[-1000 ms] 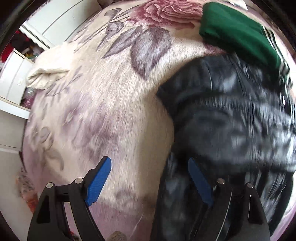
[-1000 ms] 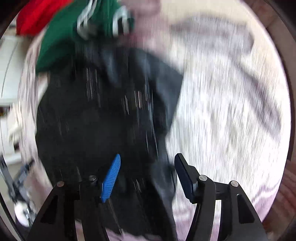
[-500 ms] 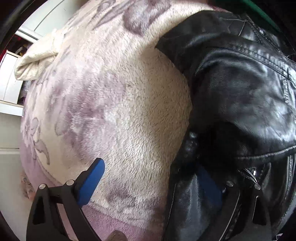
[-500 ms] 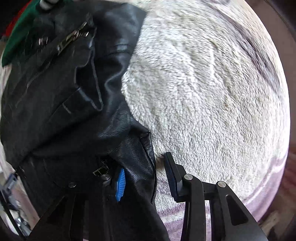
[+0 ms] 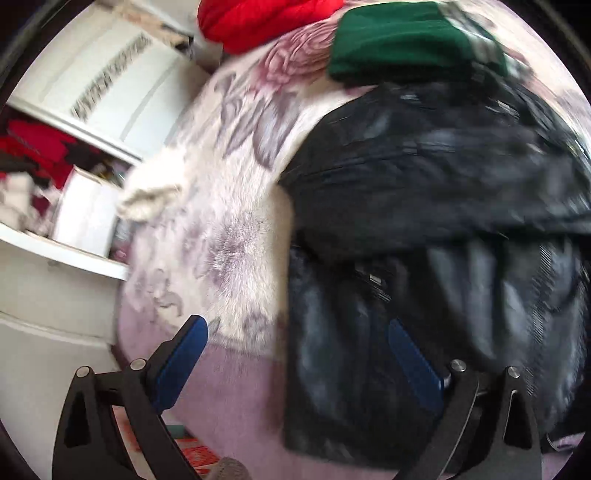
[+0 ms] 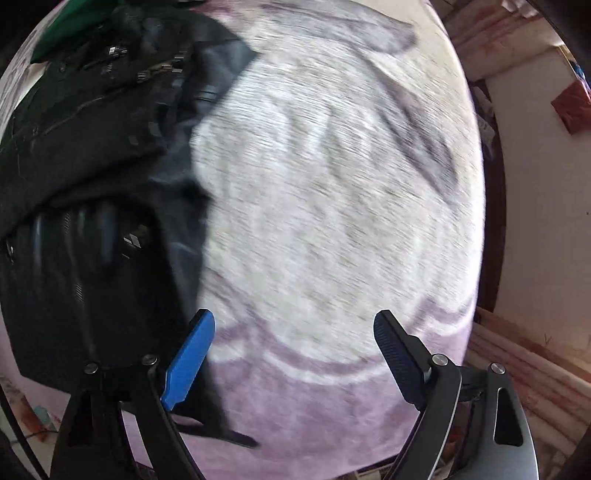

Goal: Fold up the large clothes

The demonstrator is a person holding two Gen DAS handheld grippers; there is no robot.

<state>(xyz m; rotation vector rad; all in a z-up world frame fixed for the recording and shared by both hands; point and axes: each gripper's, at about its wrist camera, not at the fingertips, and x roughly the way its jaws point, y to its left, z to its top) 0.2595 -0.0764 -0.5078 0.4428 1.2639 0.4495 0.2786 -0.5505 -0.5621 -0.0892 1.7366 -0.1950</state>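
A black leather jacket [image 5: 424, 206] lies folded over on a fluffy floral blanket [image 5: 229, 236]; it also shows in the right wrist view [image 6: 85, 177]. My left gripper [image 5: 295, 354] is open and empty above the jacket's left lower edge. My right gripper [image 6: 295, 354] is open and empty over the bare blanket [image 6: 332, 184], just right of the jacket's edge. Both views are blurred by motion.
A folded green garment [image 5: 406, 40] and a red one [image 5: 258, 18] lie at the far end of the bed. White shelves [image 5: 66, 206] stand to the left. A wall and wooden bed frame [image 6: 524, 354] are on the right.
Both grippers were down at the jacket's lower corners half a second ago. They have opened wide, let go and pulled back up from the jacket.
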